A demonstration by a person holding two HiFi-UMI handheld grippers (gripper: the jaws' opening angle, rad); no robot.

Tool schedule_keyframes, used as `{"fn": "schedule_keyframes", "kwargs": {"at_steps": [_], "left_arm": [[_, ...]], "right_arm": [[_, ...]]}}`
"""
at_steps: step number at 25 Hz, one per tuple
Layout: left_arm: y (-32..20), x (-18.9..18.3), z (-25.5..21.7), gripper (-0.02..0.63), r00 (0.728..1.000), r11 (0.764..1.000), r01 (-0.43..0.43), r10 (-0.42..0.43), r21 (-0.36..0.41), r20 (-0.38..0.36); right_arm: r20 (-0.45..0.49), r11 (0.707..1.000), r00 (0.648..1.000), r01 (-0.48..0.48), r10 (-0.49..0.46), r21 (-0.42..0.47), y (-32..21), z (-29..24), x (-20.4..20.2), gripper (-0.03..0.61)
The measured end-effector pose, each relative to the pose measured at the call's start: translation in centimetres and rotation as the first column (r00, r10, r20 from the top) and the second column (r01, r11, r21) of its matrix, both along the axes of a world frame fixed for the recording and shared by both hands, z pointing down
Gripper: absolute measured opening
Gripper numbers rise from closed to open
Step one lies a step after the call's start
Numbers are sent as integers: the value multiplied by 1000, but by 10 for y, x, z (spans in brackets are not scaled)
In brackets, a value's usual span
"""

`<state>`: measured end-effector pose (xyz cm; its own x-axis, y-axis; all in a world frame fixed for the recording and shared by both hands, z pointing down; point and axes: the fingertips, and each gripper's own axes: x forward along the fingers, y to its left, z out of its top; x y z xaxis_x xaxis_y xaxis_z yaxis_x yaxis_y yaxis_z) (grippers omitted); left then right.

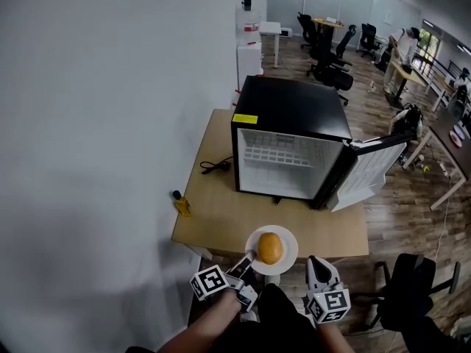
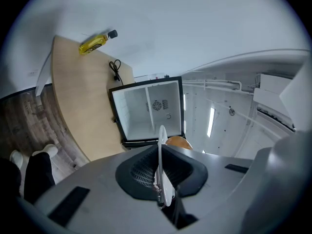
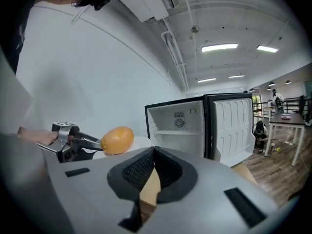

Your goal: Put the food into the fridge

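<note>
The left tongs (image 2: 161,147) are closed edge-on over the rim of a white plate (image 2: 163,184), which stands as a thin line between the pads. The right tongs (image 3: 155,149) are pressed together at the tips with nothing between them, just right of the plate and clear of it.

On the plate lies the fruit (image 1: 270,248). It is oval, smooth and orange-yellow, with no sticker in sight, and it fills the plate's middle. The plate hangs over the near edge of the surface (image 1: 213,204), in front of the fridge (image 1: 294,109).

The fridge is a small black box with a white inside and a wire shelf across the upper part. Its door (image 1: 368,171) is swung wide to the right. A yellow label (image 1: 245,118) sits at the top left corner of its front, and there is print on the back wall inside, but both are too small to read.

Left of the fridge a black cable (image 1: 215,167) lies coiled on the surface. A yellow bottle (image 1: 182,206) with a dark cap lies at the surface's left edge by the wall, its label unreadable.
</note>
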<state>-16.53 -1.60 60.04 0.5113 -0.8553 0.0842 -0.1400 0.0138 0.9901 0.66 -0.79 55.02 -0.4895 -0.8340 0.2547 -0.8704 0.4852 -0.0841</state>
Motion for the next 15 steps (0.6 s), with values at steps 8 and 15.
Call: {"fn": "schedule_keyframes", "kwargs": {"at_steps": [8,15], "left_arm": [[-59,16,-11,23,1000,1000,-22,22,-13,5],[-127,32,-18,23,998,998,-55,54,12,44]], "right_arm": [[40,995,994,-98,97,24,-64,-14,23,60],[12,996,996,-88,88,18,-115,-19,37,60]]}}
